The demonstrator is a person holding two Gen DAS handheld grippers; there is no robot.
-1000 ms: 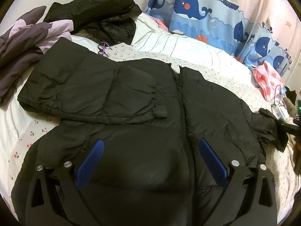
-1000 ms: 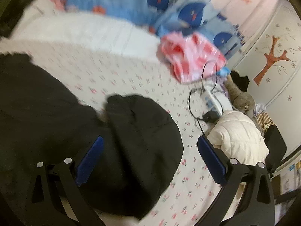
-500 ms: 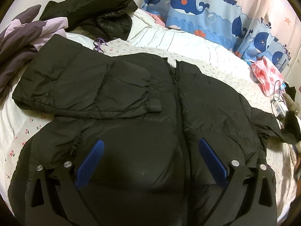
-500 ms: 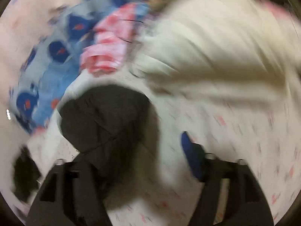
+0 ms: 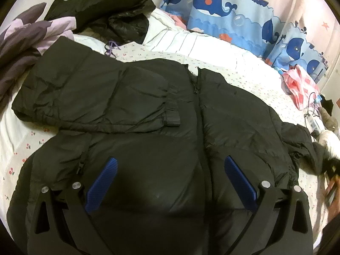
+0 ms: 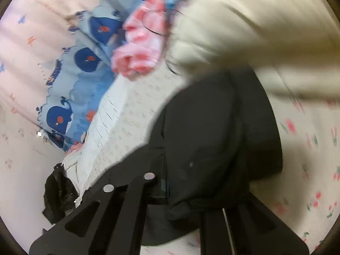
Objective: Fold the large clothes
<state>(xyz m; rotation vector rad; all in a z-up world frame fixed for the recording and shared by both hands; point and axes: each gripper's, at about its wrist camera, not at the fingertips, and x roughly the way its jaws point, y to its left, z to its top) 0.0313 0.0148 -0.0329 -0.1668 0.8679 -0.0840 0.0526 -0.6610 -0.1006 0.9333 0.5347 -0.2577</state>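
Note:
A large black puffer jacket (image 5: 229, 127) lies front up on the bed, zip closed. Its left sleeve (image 5: 91, 97) is folded across the chest. Its right sleeve (image 5: 301, 144) trails to the right. My left gripper (image 5: 170, 180) is open and empty, hovering over the jacket's lower part. In the right wrist view my right gripper (image 6: 191, 193) is shut on the black cuff end of the right sleeve (image 6: 216, 140), which covers the fingers. The view is tilted and blurred.
The bed has a floral sheet (image 5: 250, 80). A second black jacket (image 5: 110, 10) and a purple quilt (image 5: 23, 36) lie at the far left. A whale-print curtain (image 5: 229, 6) hangs behind. A pink cloth (image 5: 299, 85), cables and a cream jacket (image 6: 255, 31) lie at the right.
My right gripper has closed on the sleeve cuff and rolled over while swinging. My left gripper has drawn back slightly, staying open.

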